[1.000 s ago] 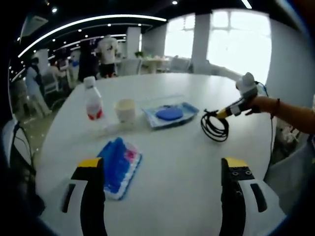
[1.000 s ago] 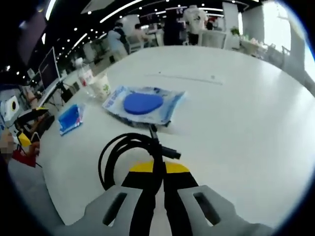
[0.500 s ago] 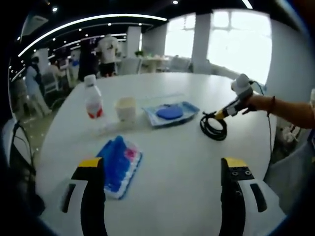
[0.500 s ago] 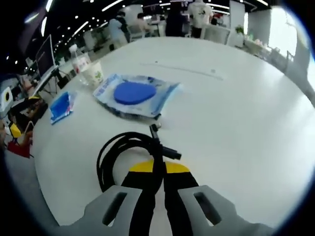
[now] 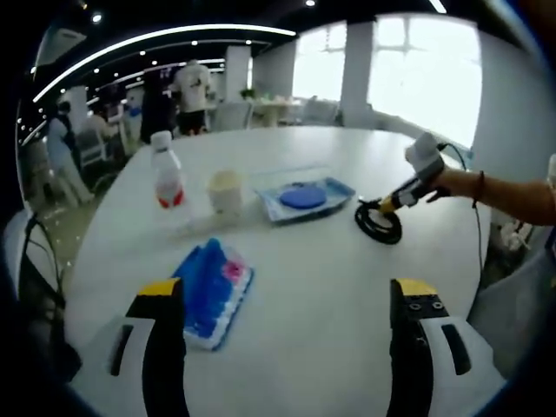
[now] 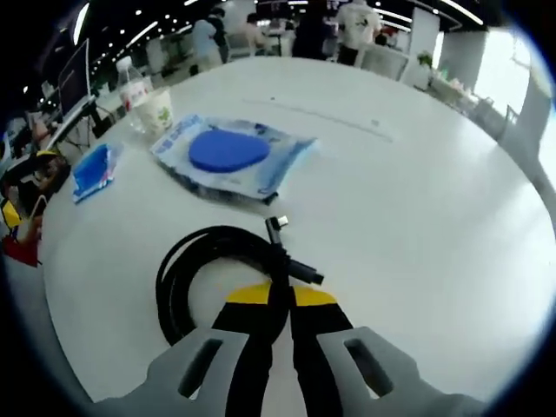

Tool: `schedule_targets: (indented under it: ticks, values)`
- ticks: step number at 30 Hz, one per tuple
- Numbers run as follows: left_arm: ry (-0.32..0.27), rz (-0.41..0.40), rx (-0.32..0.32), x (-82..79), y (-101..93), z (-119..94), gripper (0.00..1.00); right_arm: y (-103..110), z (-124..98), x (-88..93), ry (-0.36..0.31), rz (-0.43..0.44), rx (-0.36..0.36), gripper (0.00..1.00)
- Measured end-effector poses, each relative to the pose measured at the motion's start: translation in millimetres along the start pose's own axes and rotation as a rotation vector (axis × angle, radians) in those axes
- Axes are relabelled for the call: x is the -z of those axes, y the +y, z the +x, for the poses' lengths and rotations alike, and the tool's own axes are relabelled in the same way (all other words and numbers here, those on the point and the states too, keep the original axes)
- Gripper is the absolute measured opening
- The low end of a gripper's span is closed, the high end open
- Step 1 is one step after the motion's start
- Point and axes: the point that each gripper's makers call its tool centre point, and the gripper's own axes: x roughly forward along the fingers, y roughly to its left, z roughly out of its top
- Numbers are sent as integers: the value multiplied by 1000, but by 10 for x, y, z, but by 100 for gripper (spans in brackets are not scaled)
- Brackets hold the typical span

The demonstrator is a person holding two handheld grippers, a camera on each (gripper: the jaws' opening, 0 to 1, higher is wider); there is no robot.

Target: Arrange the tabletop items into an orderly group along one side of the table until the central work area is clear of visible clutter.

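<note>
My right gripper (image 6: 278, 297) is shut on a coiled black cable (image 6: 204, 274), whose plug end points toward a blue-disc packet (image 6: 228, 155). From the left gripper view that right gripper (image 5: 388, 204) holds the cable (image 5: 378, 224) low over the white table (image 5: 321, 295), just right of the packet (image 5: 304, 197). My left gripper (image 5: 287, 300) stands open above the near table edge, with a blue and white cloth pack (image 5: 208, 291) beside its left jaw. A paper cup (image 5: 226, 191) and a red-labelled bottle (image 5: 168, 178) stand farther left.
The cup (image 6: 158, 110), bottle (image 6: 132, 87) and cloth pack (image 6: 93, 169) sit far left in the right gripper view. Chairs and several people stand beyond the table's far edge. A person's forearm (image 5: 504, 195) reaches in from the right.
The right gripper has carried the cable a little closer to the blue-disc packet. The left gripper and the other items have not moved.
</note>
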Motion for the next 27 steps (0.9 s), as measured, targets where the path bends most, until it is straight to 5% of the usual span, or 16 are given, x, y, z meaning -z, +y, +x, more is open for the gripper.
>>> schedule_targets:
  ticks: [4,8,12,23,27]
  values:
    - [1,-4,-11,4,32,-4,96,-4,50,-20,-15,-47,0,8]
    - [6,-1,-29,12,83,-17,97,15,28,5,-8,19,-1,10]
    - [2,-20,-44,22,148,-52,99,13,-45,-57,-44,135,4,32]
    - [13,-38,-94,49,287,-90,99,219,-302,-360,-181,196,-59,65]
    - [14,-38,-99,48,305,-106,99,371,-374,-540,-241,138,-63,77]
